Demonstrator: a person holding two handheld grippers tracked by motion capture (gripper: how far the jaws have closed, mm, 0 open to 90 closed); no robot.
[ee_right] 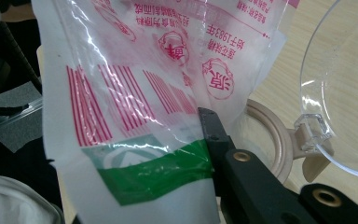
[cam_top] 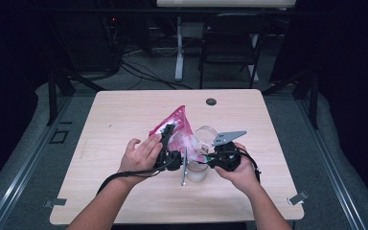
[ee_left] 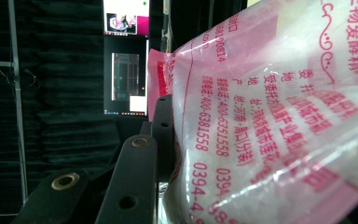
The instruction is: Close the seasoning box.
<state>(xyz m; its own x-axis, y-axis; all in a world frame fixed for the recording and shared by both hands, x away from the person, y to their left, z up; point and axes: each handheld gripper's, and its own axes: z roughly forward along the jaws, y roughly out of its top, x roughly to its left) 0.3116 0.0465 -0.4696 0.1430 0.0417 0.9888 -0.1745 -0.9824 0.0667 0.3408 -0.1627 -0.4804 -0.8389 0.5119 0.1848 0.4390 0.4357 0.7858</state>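
Note:
A pink-and-clear printed plastic bag (cam_top: pixel 179 125) is held up over the middle of the wooden table (cam_top: pixel 124 115) between my two grippers. My left gripper (cam_top: pixel 167 130) is shut on the bag's left side; in its own view the bag (ee_left: pixel 270 116) presses against the black jaws of the left gripper (ee_left: pixel 161 126) and hides their far side. My right gripper (cam_top: pixel 209 158) is shut on the bag's lower corner. In its own view the right gripper (ee_right: pixel 206 122) pinches the bag (ee_right: pixel 135 93) at a green stripe. A clear jar (cam_top: pixel 196 171) stands below, with its lid (ee_right: pixel 345 88) hinged open beside the rim (ee_right: pixel 266 135).
A round cable hole (cam_top: pixel 211 101) sits near the table's far edge. Behind the table are a dark chair (cam_top: pixel 232 38), a white desk leg (cam_top: pixel 178 52) and cables on the floor. The person's hands come in from the near edge.

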